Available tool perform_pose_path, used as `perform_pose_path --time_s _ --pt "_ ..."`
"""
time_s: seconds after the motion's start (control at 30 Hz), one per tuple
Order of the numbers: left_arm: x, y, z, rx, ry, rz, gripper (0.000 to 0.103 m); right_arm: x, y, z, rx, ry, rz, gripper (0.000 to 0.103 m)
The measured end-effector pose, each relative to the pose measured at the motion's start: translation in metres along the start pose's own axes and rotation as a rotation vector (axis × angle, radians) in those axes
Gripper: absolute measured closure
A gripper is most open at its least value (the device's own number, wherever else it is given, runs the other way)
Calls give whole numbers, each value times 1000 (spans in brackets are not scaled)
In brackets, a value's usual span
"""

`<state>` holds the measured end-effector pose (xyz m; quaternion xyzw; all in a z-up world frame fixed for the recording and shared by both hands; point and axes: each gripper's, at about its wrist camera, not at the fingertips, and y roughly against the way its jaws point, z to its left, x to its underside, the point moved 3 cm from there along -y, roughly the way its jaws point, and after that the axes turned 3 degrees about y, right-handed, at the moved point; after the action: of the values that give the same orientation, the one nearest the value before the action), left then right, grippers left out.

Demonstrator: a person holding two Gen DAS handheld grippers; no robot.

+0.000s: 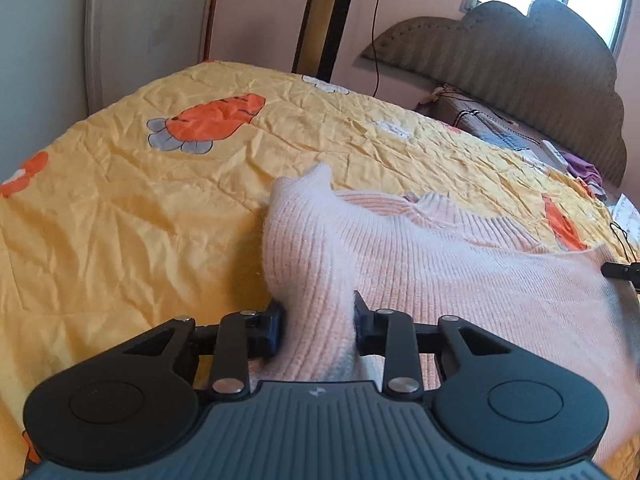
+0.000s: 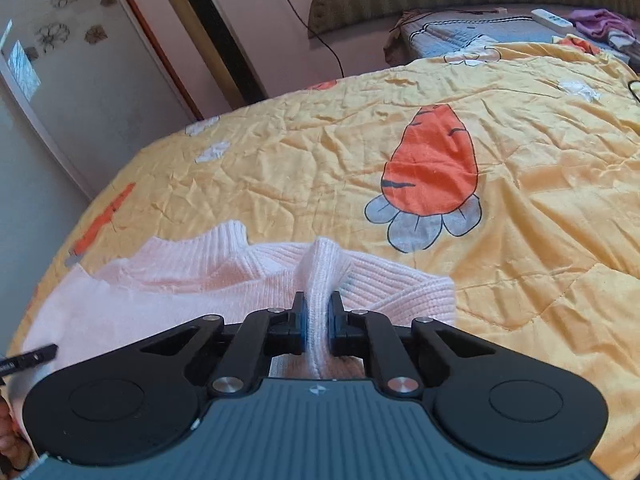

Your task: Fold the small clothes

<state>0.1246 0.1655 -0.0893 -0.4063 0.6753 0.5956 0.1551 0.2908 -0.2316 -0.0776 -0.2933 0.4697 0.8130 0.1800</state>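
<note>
A small pale pink ribbed knit sweater point(image 1: 460, 280) lies on the yellow bedspread point(image 1: 140, 220). My left gripper point(image 1: 318, 320) is shut on a bunched fold of the sweater's left side, which rises in a peak above the fingers. In the right wrist view my right gripper point(image 2: 318, 320) is shut on a narrow white-pink ribbed fold of the same sweater point(image 2: 180, 280), with the collar to its left. The tip of the other gripper shows at each view's edge point(image 1: 618, 270) point(image 2: 36, 356).
The yellow bedspread point(image 2: 520, 260) has orange carrot prints point(image 2: 434, 164). A padded headboard point(image 1: 520, 60), a pillow, a white remote point(image 2: 550, 18) and purple clothes point(image 2: 600, 26) lie at the bed's head. A tall tower fan point(image 2: 216, 36) and a door stand beyond the bed.
</note>
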Motion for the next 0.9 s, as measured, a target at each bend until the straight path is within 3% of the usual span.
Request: perform_pose_path --time_s 0.07,0.17,0.23,0.27,0.3,0.43,0.5,0.57,0.6,0.7,0.83,0.9 --pt "4 -9 4 -10 13 19 70 -3 12 -10 -12 -48 -51 91" --pt "9 -17 13 -5 45 1 58 10 -3 -27 42 -77 2 92" --pt "8 -12 14 -19 57 -8 53 18 -8 -26 56 -72 -15 92" --pt "8 -6 14 -33 61 -18 53 18 -7 -26 54 -92 -20 90" --pt "7 4 15 -54 62 -33 53 18 -6 -26 53 -108 -23 78" --pt "2 50 0 -107 -19 -228 54 13 25 -12 107 -85 -116 70" --pt "-1 53 -21 -80 -103 -275 50 13 43 8 63 -49 -190 69" --pt "-3 34 -41 -45 -167 -236 45 15 40 40 -31 4 -167 67" --pt "-3 18 -50 -37 -181 -190 45 16 30 58 -45 56 -140 60" --pt "3 -28 -50 -66 -154 -45 40 25 -6 99 -14 220 -81 59" --pt "8 -32 -44 -40 -147 -76 38 34 -54 100 55 209 51 58" --pt "12 -35 -43 -33 -167 -101 37 39 -54 93 16 192 2 58"
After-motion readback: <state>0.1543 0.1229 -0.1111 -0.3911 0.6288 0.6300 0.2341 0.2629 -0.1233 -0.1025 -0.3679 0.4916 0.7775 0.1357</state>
